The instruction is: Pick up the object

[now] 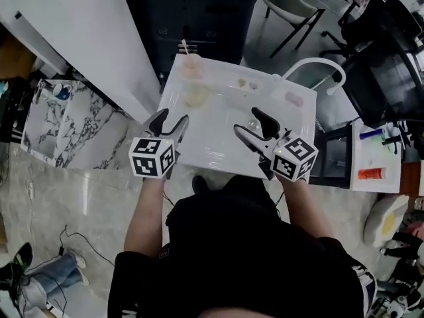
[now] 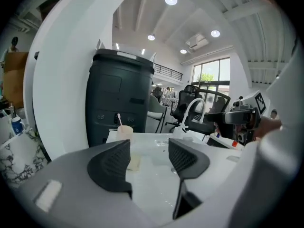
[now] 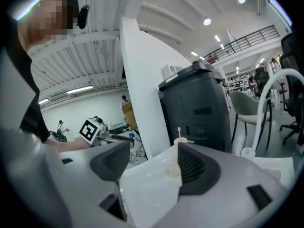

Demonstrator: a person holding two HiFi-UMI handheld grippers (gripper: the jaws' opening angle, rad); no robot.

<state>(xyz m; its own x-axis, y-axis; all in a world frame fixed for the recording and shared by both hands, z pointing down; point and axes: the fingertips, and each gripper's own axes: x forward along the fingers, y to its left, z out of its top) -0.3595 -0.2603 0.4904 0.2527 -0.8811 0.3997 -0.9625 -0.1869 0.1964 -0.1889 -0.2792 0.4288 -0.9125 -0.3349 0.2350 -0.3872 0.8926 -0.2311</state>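
Observation:
A white basin top (image 1: pixel 218 144) carries a pale cup with a stick in it (image 1: pixel 191 65), a yellowish soft lump (image 1: pixel 196 97), a small pink piece (image 1: pixel 294 99) and a drain (image 1: pixel 254 124). My left gripper (image 1: pixel 170 121) hovers at the basin's near left edge, open and with nothing between its jaws. In the left gripper view the left gripper (image 2: pixel 149 151) frames the lump (image 2: pixel 134 161) and the cup (image 2: pixel 124 131). My right gripper (image 1: pixel 246 121) is open above the basin near the drain, also holding nothing. The right gripper view has the right gripper (image 3: pixel 152 158) with the lump (image 3: pixel 173 171) beside its right pad.
A white curved faucet (image 1: pixel 324 68) rises at the basin's right. A black bin (image 1: pixel 199 12) stands behind the basin, and a white slanted panel (image 1: pixel 79 32) lies to the left. A side shelf with small items (image 1: pixel 374 158) is at the right. Chairs stand further back.

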